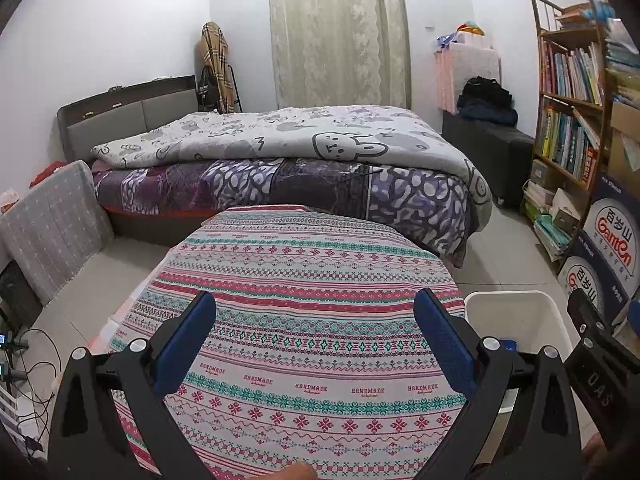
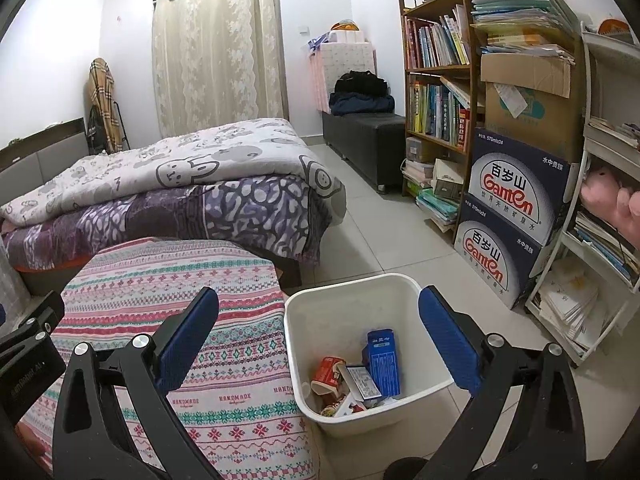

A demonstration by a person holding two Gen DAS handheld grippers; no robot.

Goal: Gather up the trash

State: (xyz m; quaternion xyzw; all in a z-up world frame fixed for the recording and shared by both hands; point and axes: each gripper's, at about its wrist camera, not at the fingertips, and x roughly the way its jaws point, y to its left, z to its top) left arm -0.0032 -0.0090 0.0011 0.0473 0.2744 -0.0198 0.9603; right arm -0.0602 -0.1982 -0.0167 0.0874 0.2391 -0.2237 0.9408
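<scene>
Hovering over the table (image 1: 320, 320), the left gripper (image 1: 316, 344) has its blue-padded fingers (image 1: 188, 344) spread wide with nothing between them. Below it lies only the patterned cloth (image 1: 304, 364), striped in red, teal and pink and printed with the word HANDMADE. The white bin (image 1: 516, 320) shows at the table's right edge, partly hidden behind the right-hand finger.

The right gripper (image 2: 320, 344) hangs above the bin (image 2: 304, 320), fingers (image 2: 448, 344) equally wide apart and holding nothing. The bin stands on the tiled floor (image 2: 380, 240), touching or just beside the table's right side; which of the two cannot be told. The trash lies inside it, at the bottom: a blue carton (image 2: 383, 360) upright against the far wall, a red cup (image 2: 328, 372) tipped on its side to its left, and a white-labelled packet (image 2: 362, 382) leaning between them, with smaller scraps underneath that are too jumbled to name.

Behind the table is a bed (image 2: 180, 192) with a rabbit-print quilt (image 2: 192, 156) over a purple blanket. Two stacked water boxes (image 2: 516, 216) stand on the floor near the bin, beside a bookshelf (image 2: 436, 92). A curtain (image 2: 216, 48) covers the far wall.
</scene>
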